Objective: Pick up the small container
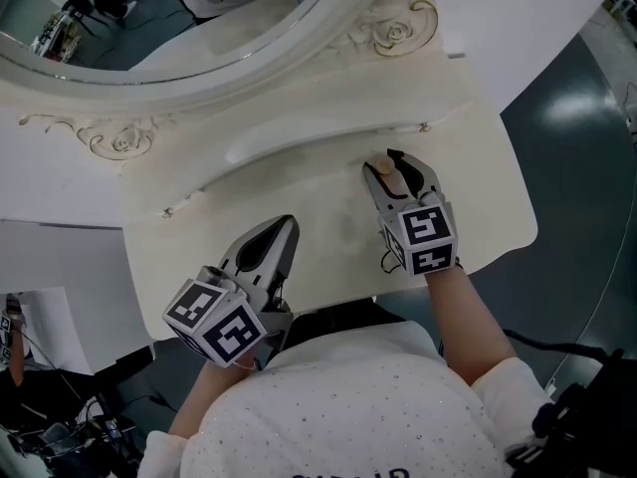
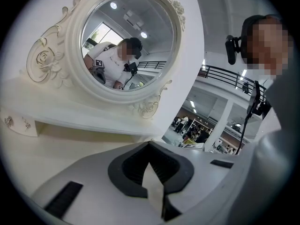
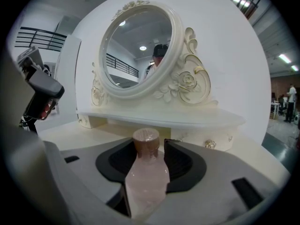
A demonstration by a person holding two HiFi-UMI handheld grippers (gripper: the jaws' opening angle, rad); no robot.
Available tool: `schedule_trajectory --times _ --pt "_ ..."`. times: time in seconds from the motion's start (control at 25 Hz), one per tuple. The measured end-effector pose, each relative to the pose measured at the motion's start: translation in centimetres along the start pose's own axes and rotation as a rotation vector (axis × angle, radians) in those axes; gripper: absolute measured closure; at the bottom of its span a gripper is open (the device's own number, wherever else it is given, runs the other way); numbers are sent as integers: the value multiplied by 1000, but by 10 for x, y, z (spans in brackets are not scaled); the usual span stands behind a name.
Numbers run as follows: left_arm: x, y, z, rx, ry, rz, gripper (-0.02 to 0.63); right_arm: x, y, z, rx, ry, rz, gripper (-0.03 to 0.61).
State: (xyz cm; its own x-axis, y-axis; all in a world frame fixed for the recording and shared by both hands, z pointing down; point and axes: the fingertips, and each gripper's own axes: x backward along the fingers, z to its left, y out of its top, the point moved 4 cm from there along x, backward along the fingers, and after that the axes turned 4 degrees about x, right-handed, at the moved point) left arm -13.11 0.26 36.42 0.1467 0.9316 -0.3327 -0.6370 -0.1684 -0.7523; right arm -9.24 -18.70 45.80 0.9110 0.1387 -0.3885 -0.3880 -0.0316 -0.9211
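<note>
The small container (image 1: 384,174) is a pale pink bottle with a brown cap (image 3: 146,142). It lies along the jaws of my right gripper (image 1: 398,170), which is shut on its body (image 3: 145,177), over the right part of the cream dressing table (image 1: 299,182). In the right gripper view the cap points at the mirror base. My left gripper (image 1: 282,229) hovers over the table's front left, shut, with nothing between its black pads (image 2: 126,165).
A raised shelf with small drawer knobs (image 3: 210,144) and an oval mirror (image 1: 149,18) in an ornate frame stand at the back of the table. The front edge (image 1: 328,302) is close to the person's body. Grey floor (image 1: 577,167) lies to the right.
</note>
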Motion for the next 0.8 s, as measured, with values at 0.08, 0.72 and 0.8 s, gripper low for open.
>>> schedule_trajectory --times 0.08,0.72,0.8 --pt "1 -1 0 0 7 -4 612 2 0 -1 5 5 0 393" --pt "6 -9 12 6 32 21 612 -2 -1 0 17 22 36 400" --pt "3 -10 9 5 24 25 612 -1 0 0 23 24 20 400"
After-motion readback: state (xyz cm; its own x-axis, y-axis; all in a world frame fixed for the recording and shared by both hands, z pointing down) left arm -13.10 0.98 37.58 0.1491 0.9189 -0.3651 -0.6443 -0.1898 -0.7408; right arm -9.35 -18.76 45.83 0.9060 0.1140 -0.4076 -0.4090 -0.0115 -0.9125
